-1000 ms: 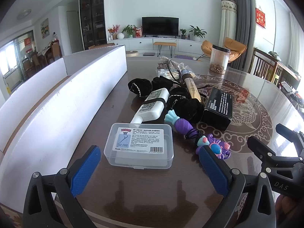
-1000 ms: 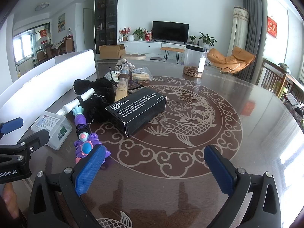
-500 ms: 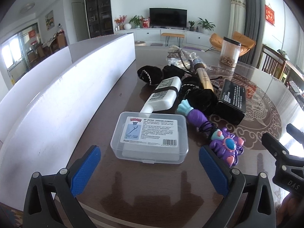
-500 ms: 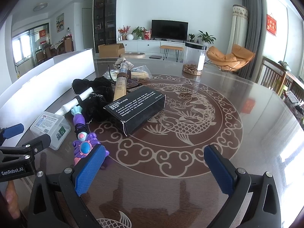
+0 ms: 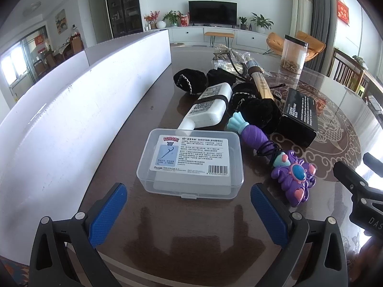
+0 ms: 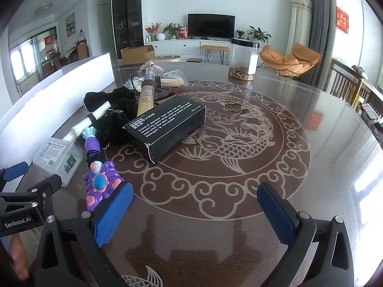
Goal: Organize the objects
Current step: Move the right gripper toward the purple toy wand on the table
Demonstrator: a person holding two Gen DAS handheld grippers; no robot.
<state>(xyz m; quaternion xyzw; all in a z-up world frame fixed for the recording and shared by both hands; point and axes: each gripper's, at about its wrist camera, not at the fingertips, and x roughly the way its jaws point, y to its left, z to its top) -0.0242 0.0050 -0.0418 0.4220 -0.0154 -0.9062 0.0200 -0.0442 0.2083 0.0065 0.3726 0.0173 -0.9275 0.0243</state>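
Note:
A clear plastic box [image 5: 191, 162] with a printed label lies on the dark table, just ahead of my open left gripper [image 5: 189, 215]. Right of it lies a purple toy wand [image 5: 270, 157]. Behind them are a white tube [image 5: 208, 107], black fabric pieces [image 5: 253, 110], a gold tube [image 5: 262, 86] and a black carton [image 5: 301, 117]. My right gripper [image 6: 194, 211] stands open over bare table, with the toy wand [image 6: 100, 181] by its left finger and the black carton [image 6: 167, 125] further ahead. Nothing sits between either pair of fingers.
A long white box wall [image 5: 83, 110] runs along the table's left side. A clear canister [image 6: 243, 59] stands at the far edge, with a plastic packet [image 6: 167, 79] near it. The table's carved fish medallion [image 6: 227, 138] spreads ahead of the right gripper.
The left gripper has moved forward and lower toward the clear box, which now looms larger between its fingers. The right gripper has barely shifted. Both stay open.

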